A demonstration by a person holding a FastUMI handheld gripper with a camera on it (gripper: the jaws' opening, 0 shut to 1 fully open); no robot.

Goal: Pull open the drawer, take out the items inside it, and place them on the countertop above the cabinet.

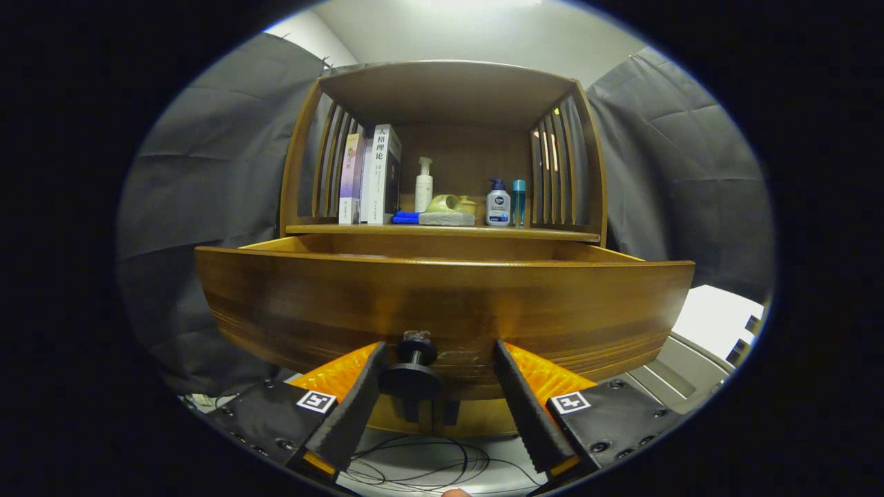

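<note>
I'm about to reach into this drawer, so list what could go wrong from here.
1. The gripper is open, and the drawer knob sits against one finger with a gap to the other; pulling further now could let it slip off.
2. The drawer front hides the contents, so a blind reach may knock things.
3. The shelf above already carries books and bottles; careless placing could topple them.

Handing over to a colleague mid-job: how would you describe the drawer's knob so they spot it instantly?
Start at the wooden cabinet with the pulled-out drawer below its shelf. Low on the drawer's front panel is the dark round knob, sitting between the open gripper fingers, close to the left one. It is the only dark thing sticking out of that brown front.
</note>
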